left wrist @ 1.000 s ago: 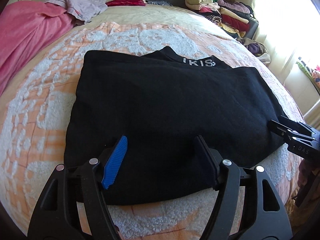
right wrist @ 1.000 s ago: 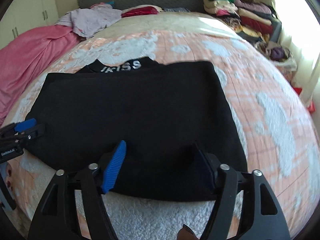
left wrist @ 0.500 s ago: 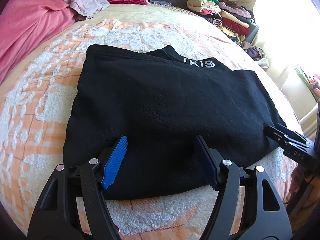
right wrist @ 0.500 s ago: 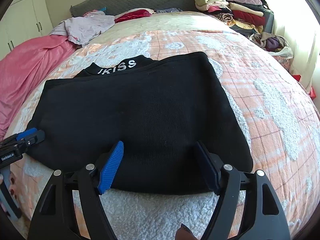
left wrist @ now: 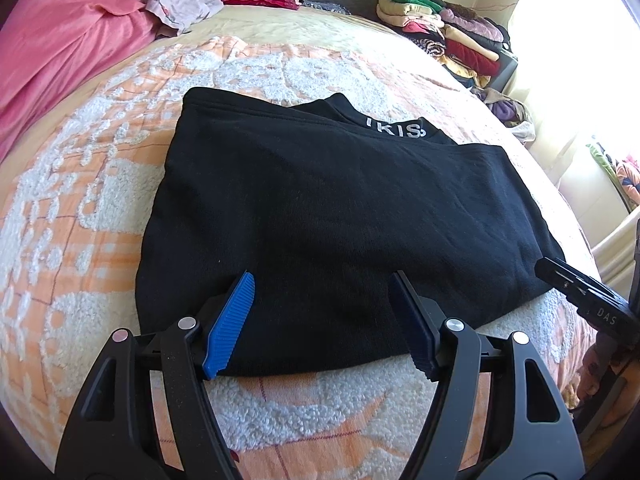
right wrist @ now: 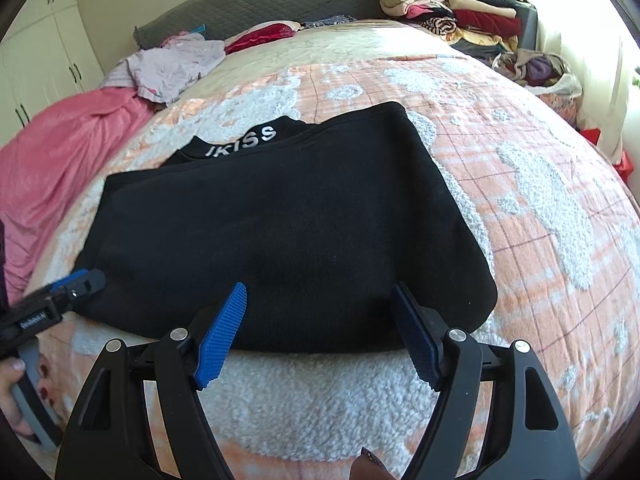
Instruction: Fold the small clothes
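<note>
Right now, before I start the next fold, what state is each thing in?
Left tool: open, holding nothing, over the near hem.
Right tool: open, holding nothing, at the near hem.
Black garment: lying flat on the bed, partly folded, collar lettering showing at the far edge.
Bedspread: spread out under the garment.
Clothes stack: folded, piled at the far right.
Lilac garment: crumpled, unfolded.
Pink blanket: bunched up at the left.
</note>
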`<state>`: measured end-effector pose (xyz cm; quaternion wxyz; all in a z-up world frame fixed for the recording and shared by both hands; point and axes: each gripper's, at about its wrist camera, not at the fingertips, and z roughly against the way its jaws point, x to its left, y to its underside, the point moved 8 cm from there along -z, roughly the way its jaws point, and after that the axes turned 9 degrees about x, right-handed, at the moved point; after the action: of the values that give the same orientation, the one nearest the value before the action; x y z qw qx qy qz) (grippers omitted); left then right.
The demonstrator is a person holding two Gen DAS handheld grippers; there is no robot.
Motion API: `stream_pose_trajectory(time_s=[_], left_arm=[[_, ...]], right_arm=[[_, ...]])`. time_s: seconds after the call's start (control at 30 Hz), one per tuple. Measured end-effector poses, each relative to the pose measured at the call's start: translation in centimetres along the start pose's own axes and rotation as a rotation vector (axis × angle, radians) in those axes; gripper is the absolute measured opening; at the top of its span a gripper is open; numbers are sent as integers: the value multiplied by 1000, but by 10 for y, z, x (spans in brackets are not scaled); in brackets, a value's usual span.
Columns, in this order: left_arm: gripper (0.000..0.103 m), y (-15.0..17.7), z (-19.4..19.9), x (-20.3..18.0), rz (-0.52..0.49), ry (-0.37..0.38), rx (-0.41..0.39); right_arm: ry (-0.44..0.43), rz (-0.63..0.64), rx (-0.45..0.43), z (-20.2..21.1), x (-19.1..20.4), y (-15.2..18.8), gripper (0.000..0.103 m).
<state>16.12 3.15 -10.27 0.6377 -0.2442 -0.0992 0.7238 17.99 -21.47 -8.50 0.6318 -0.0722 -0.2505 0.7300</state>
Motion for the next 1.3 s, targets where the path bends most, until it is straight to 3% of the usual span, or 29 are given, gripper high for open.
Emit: stream_pose_trajectory(time_s=[0.07, 0.4, 0.63, 1.3], left_arm=[[65, 1, 3, 0, 4, 3, -3], [76, 4, 18, 8, 21, -6, -11], [93, 6, 32, 16, 35, -28, -21], [93, 4, 76, 60, 112, -92, -93]], right_arm=[[3, -6, -14, 6, 0, 0, 89], [-23, 5, -37, 24, 13, 1, 95], [-42, 9, -60, 37, 23, 0, 97], [-83, 136, -107, 58, 79, -17, 97]])
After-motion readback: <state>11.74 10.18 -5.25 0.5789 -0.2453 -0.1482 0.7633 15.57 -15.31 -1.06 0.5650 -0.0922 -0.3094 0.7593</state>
